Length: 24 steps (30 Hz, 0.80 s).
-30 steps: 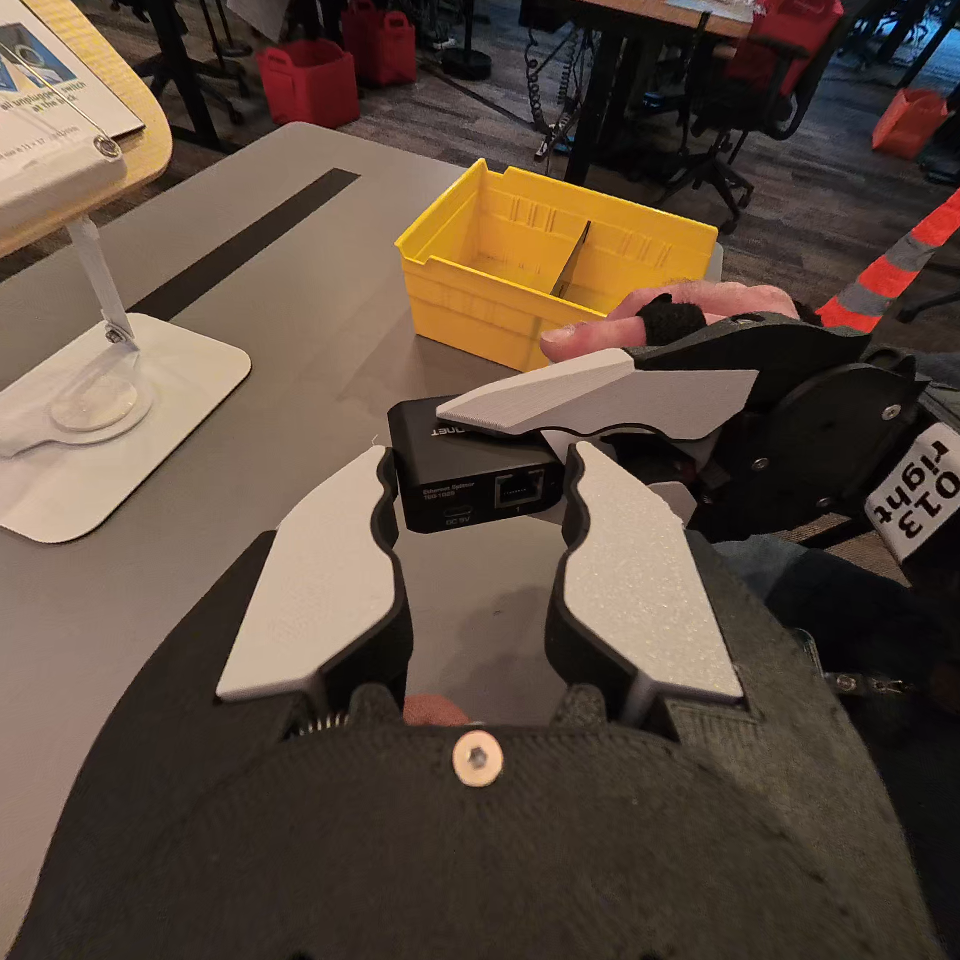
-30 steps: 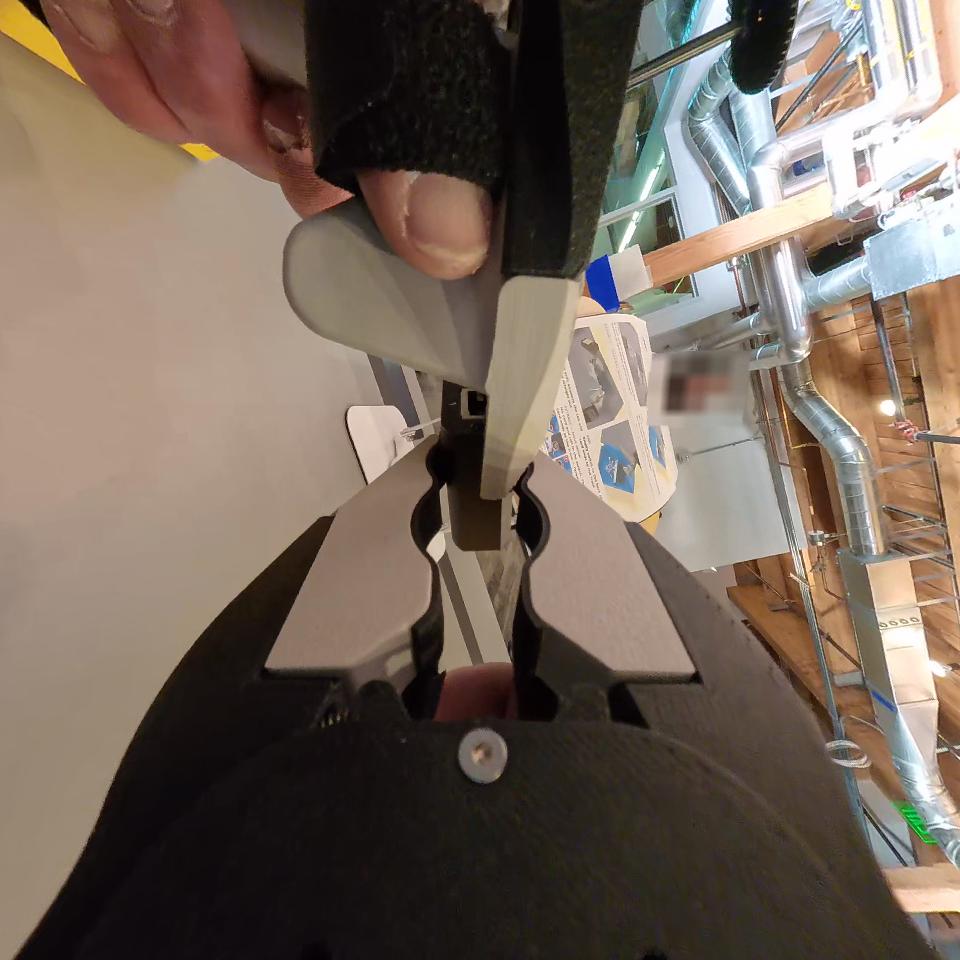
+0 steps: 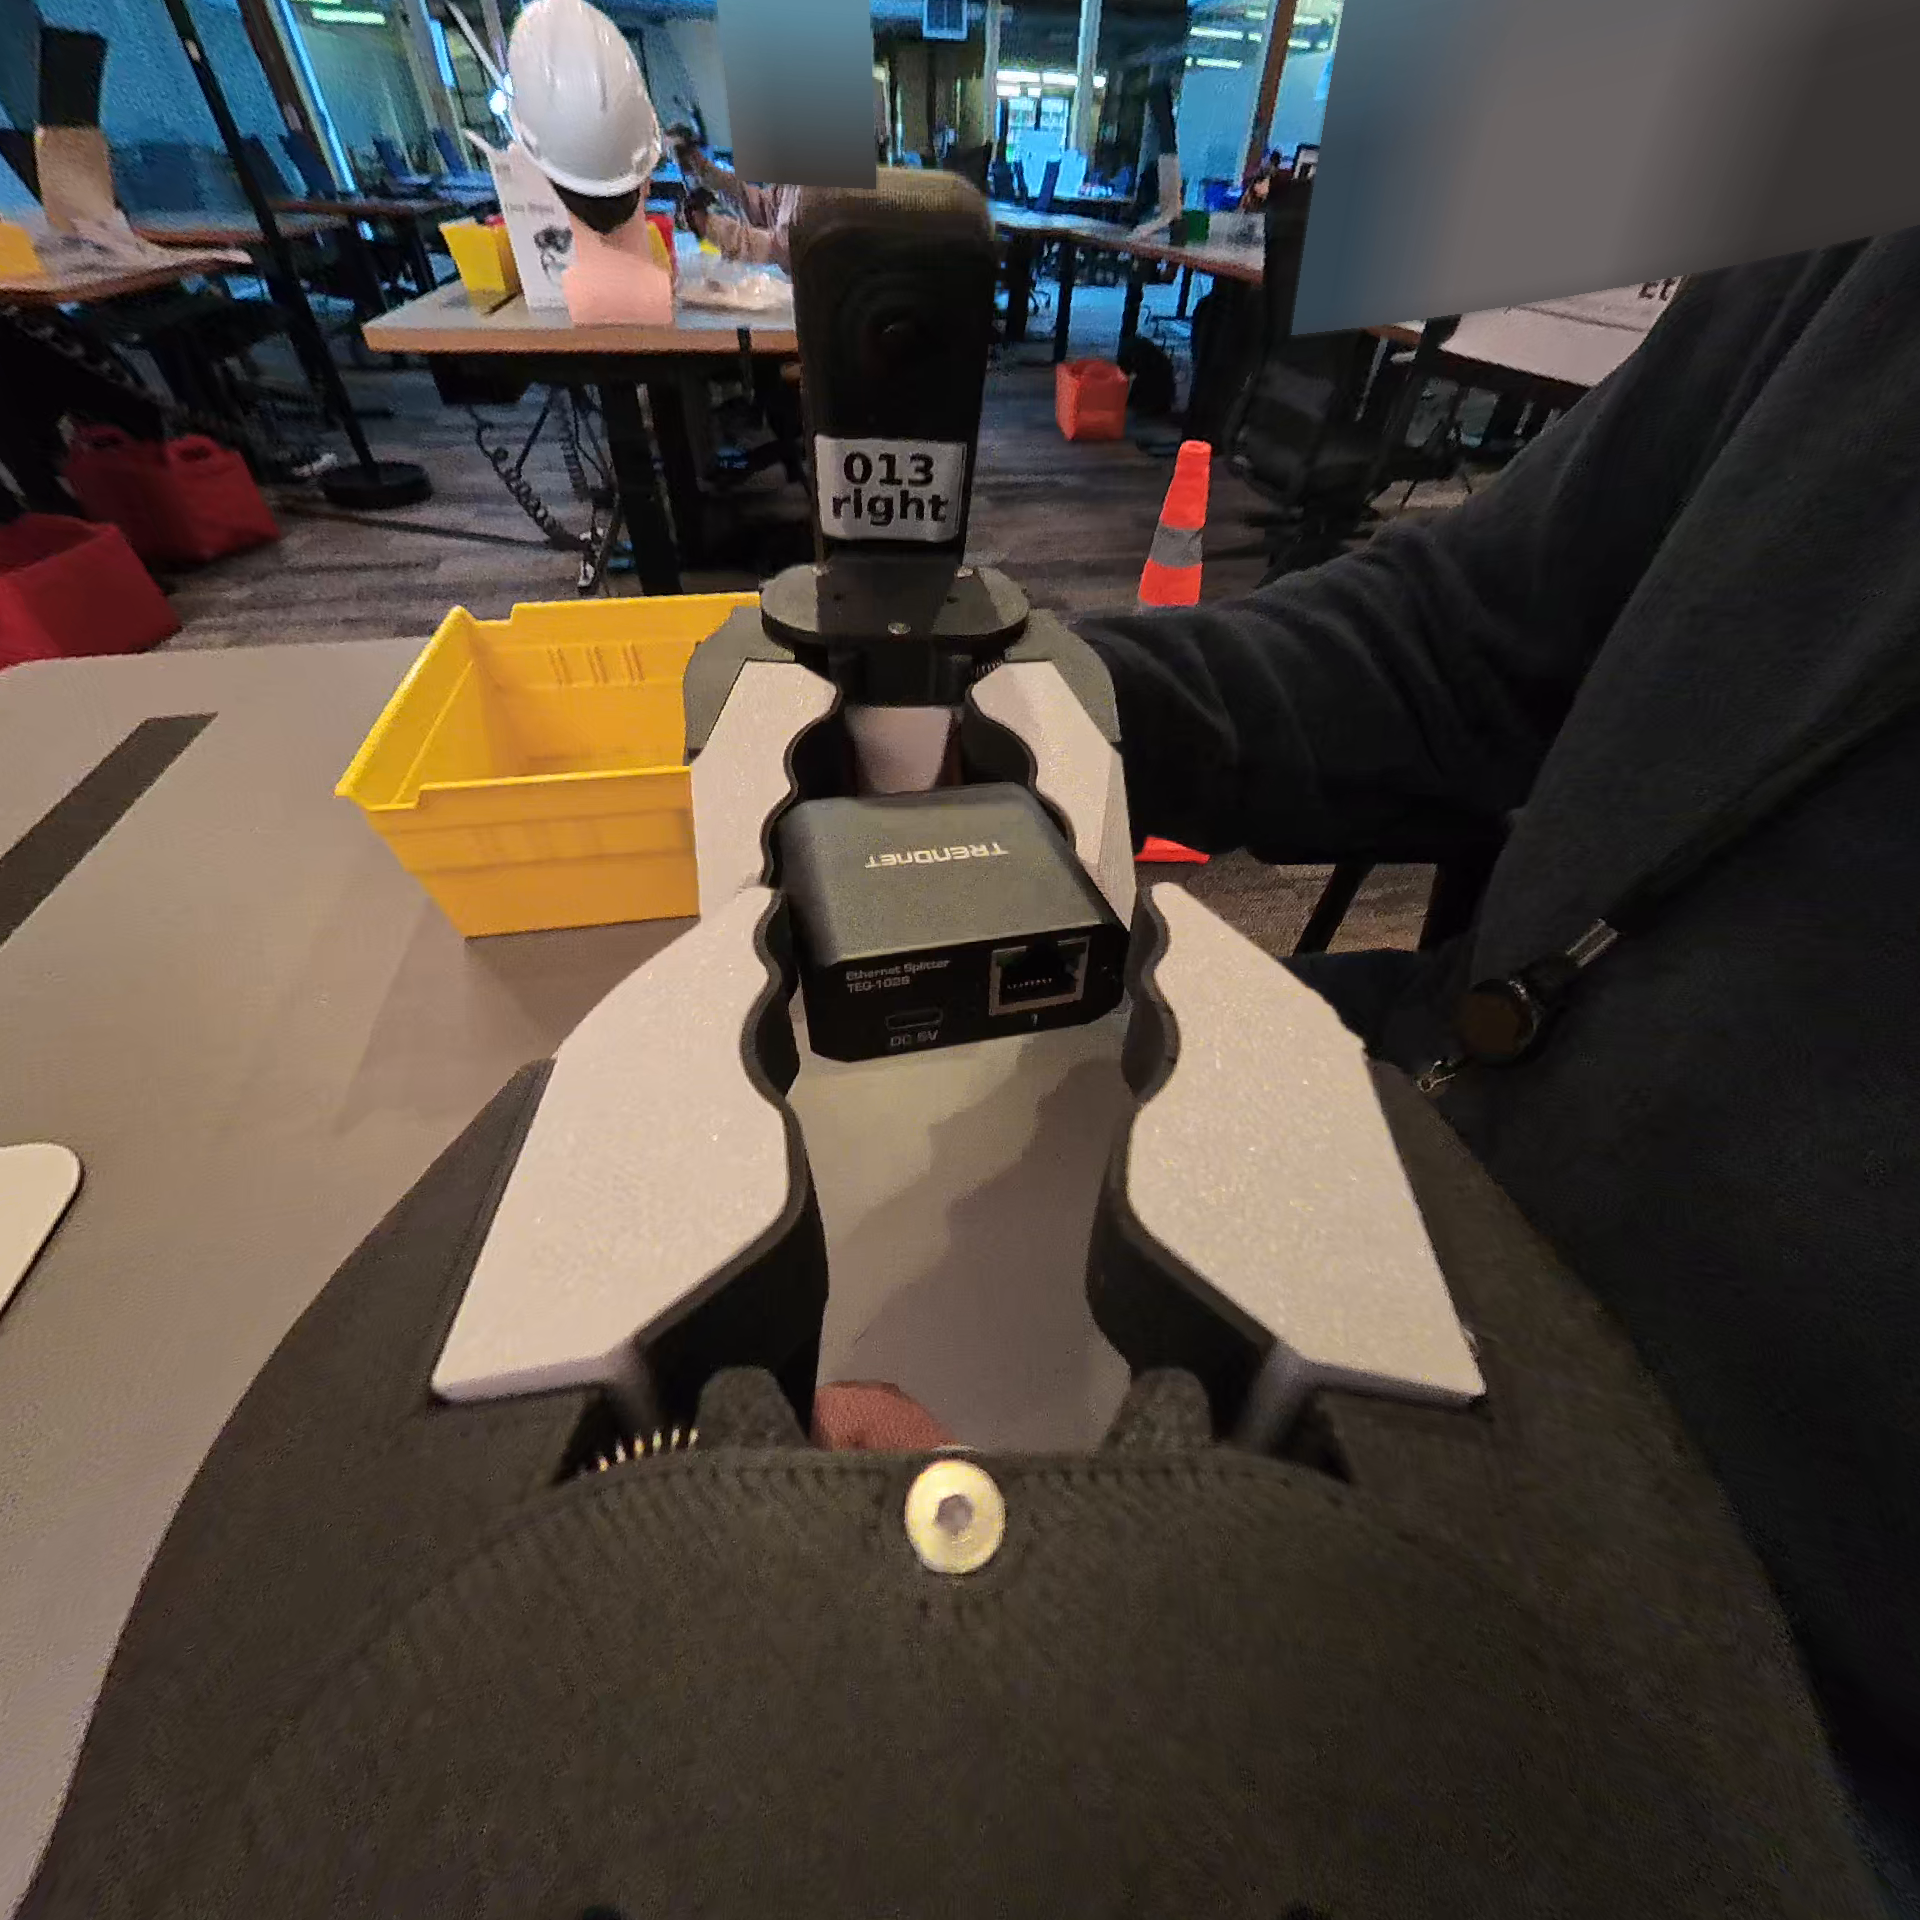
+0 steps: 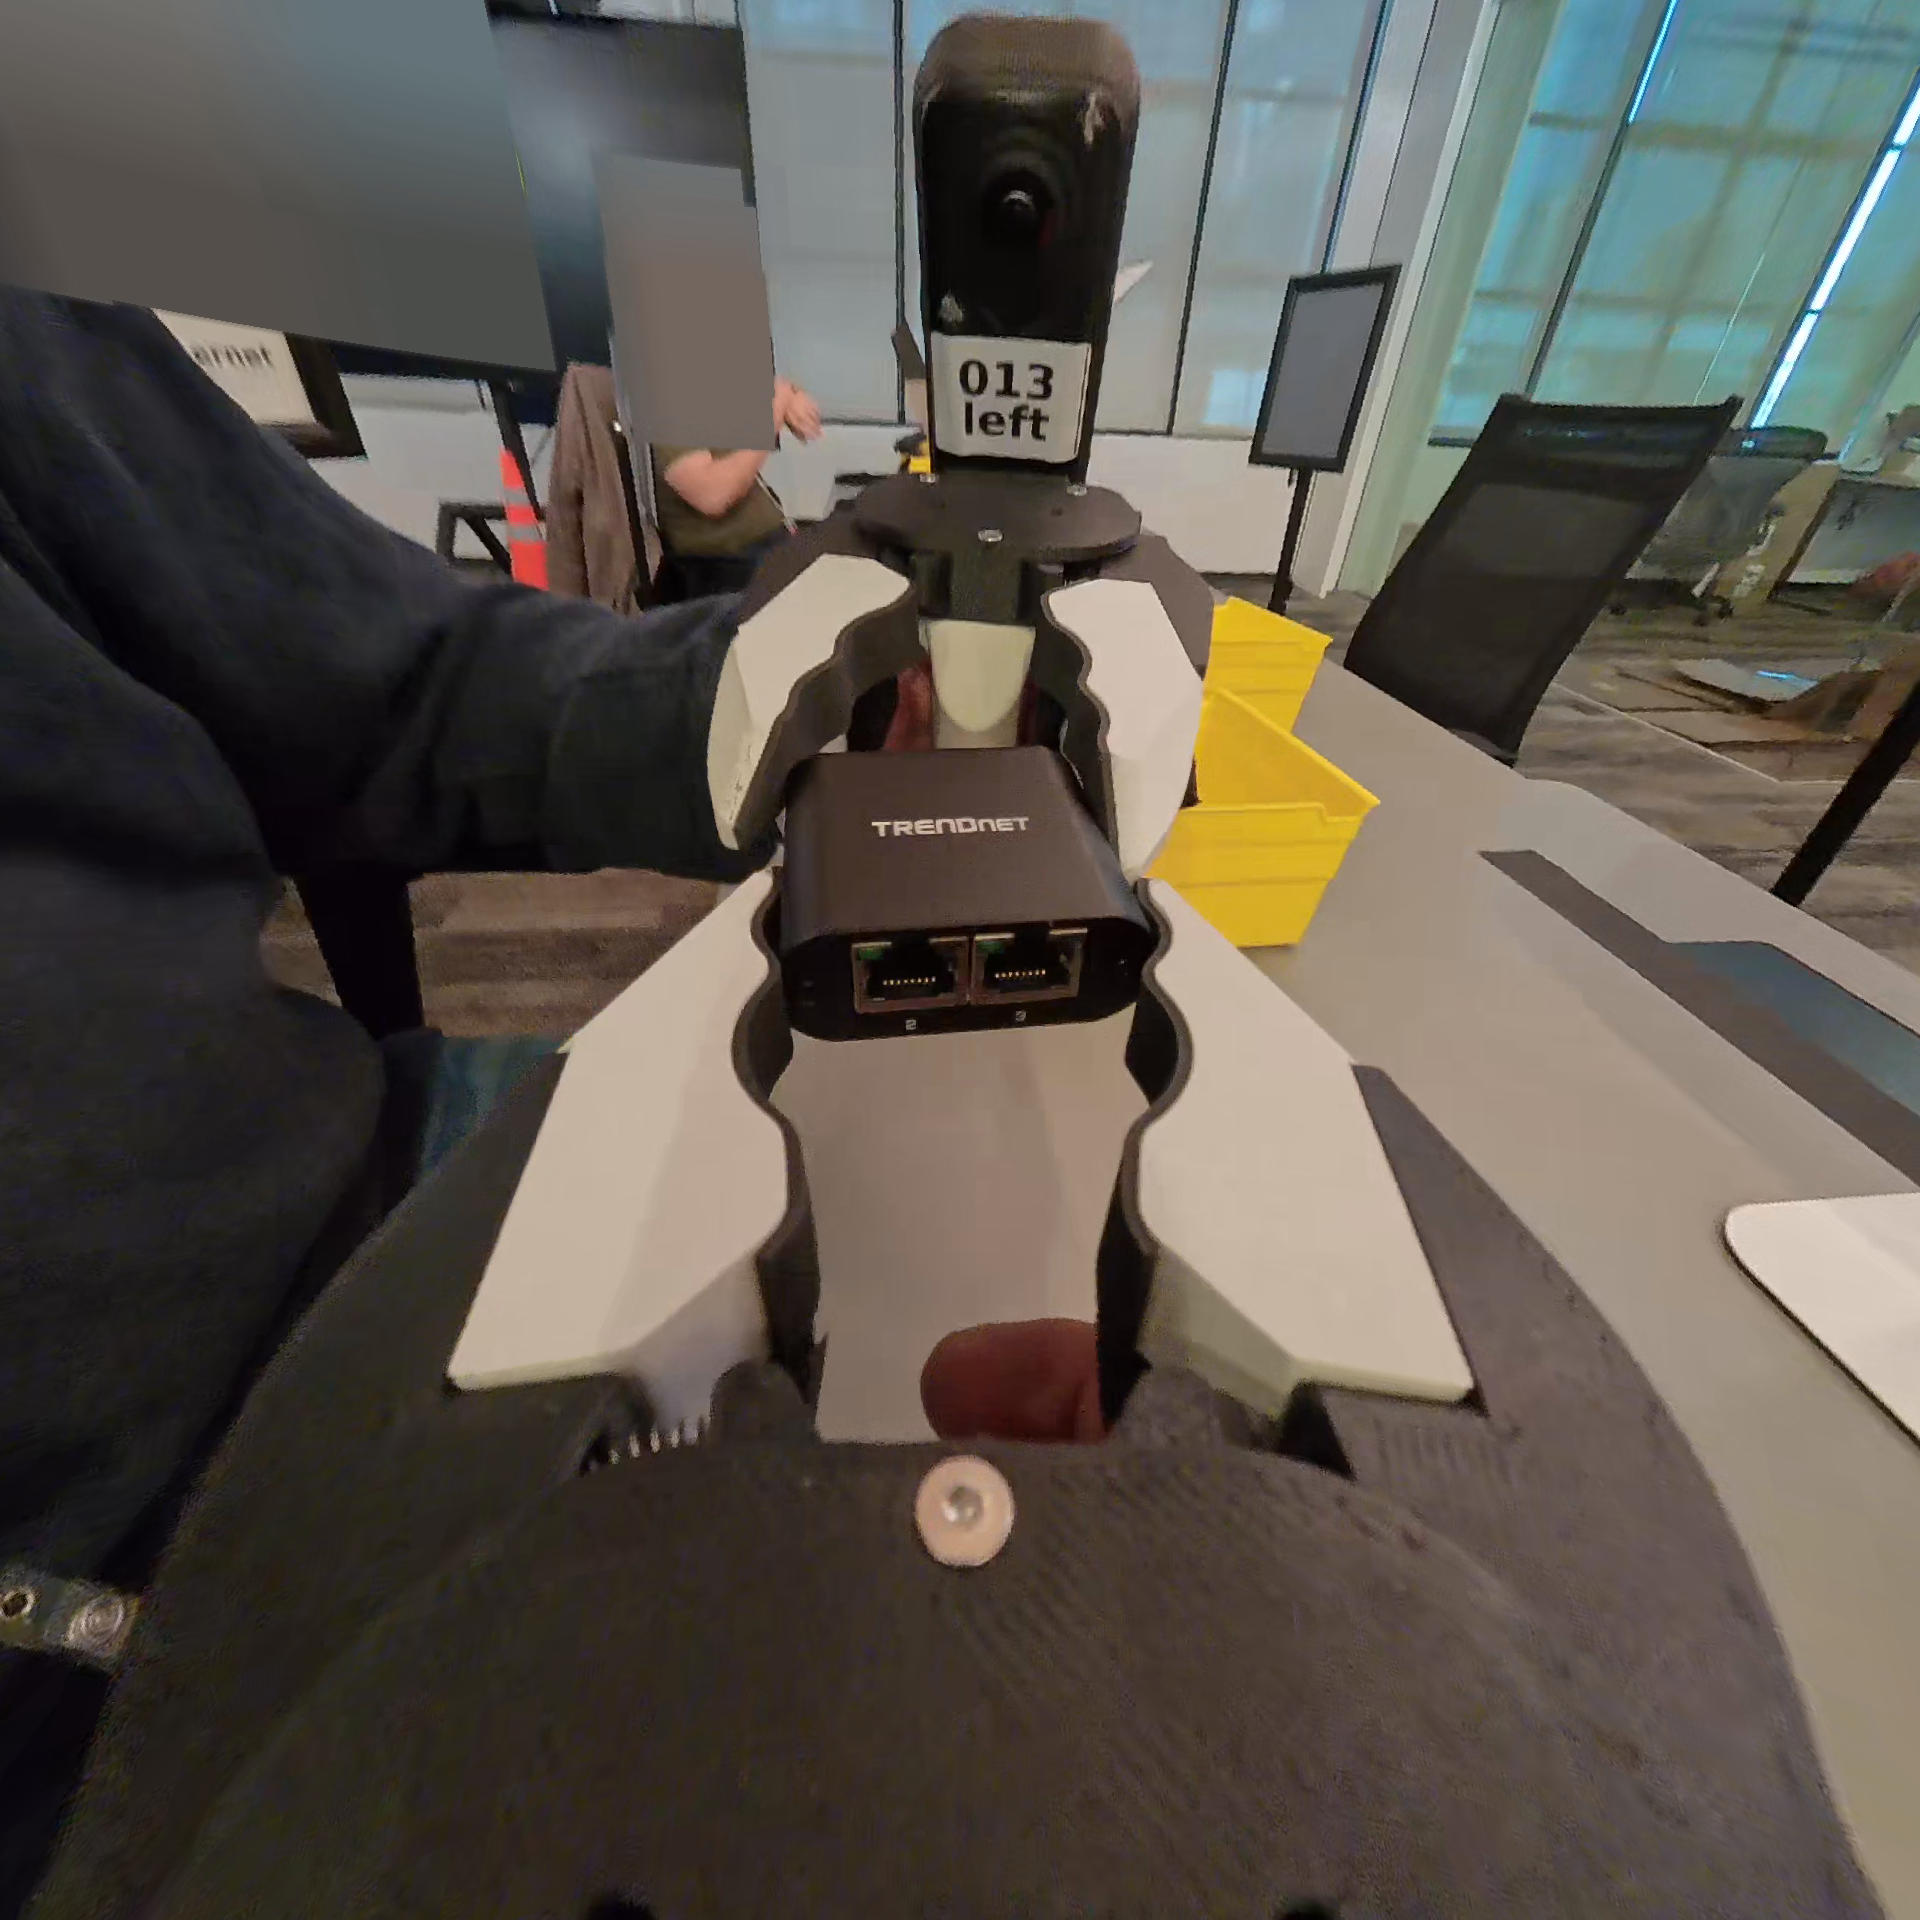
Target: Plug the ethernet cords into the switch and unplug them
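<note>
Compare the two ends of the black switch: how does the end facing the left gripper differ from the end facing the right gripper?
The switch end facing the left gripper has one network port and a small slot beside it. The end facing the right gripper has two network ports side by side and no slot. Both ends are black, and no cord is plugged into either.

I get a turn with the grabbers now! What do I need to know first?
Left gripper: tips sit on both sides of the switch, at its one-port end. I cannot tell if it is squeezing.
Right gripper: the same, at the two-port end.
Switch: between the two grippers, over the table, beside the yellow bin.
Done: nothing shows as plugged; all three ports are empty.
Left: no cords are in view, so find them, plug them in, then unplug them.
</note>
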Tool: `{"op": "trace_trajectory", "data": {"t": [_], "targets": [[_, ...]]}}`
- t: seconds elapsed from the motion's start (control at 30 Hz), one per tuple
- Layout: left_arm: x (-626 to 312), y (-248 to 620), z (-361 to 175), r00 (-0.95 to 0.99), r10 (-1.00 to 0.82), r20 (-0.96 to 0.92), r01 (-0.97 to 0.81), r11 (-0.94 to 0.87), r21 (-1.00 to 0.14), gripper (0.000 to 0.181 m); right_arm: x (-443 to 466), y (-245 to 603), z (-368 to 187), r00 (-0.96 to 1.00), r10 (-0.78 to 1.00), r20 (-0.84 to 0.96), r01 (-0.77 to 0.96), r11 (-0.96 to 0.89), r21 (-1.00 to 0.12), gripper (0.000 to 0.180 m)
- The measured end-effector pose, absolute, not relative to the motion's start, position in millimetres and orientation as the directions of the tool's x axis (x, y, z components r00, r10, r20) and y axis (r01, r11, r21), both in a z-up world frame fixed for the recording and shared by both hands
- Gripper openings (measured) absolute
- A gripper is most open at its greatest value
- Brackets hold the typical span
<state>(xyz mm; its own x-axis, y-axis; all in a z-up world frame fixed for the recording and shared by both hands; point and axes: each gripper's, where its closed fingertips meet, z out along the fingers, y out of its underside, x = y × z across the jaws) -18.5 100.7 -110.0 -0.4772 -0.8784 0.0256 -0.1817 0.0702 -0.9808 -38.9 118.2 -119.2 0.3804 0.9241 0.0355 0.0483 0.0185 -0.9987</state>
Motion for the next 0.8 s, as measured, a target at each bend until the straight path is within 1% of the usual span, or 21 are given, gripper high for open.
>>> {"op": "trace_trajectory", "data": {"t": [0.13,0.33,0.5,0.7,0.8], "targets": [[-20,102,-109,-0.479,-0.878,0.02,-0.171,0.071,-0.983,0.061,-40,119,-117,0.39,0.921,0.02,0.015,0.016,-1.0,0.062],[-23,98,-107,-0.503,-0.864,0.005,-0.177,0.097,-0.979,0.061,-42,116,-117,0.409,0.909,0.077,0.077,0.049,-0.996,0.063],[-23,98,-112,-0.498,-0.867,-0.021,-0.216,0.148,-0.965,0.061,-41,115,-123,0.412,0.906,0.099,0.125,0.051,-0.991,0.062],[-22,104,-115,-0.471,-0.881,0.033,-0.231,0.087,-0.969,0.06,-40,120,-126,0.425,0.901,0.088,0.117,0.042,-0.992,0.062],[-18,109,-116,-0.446,-0.892,0.073,-0.237,0.039,-0.971,0.06,-34,124,-128,0.451,0.886,0.111,0.138,0.054,-0.989,0.062]]}}
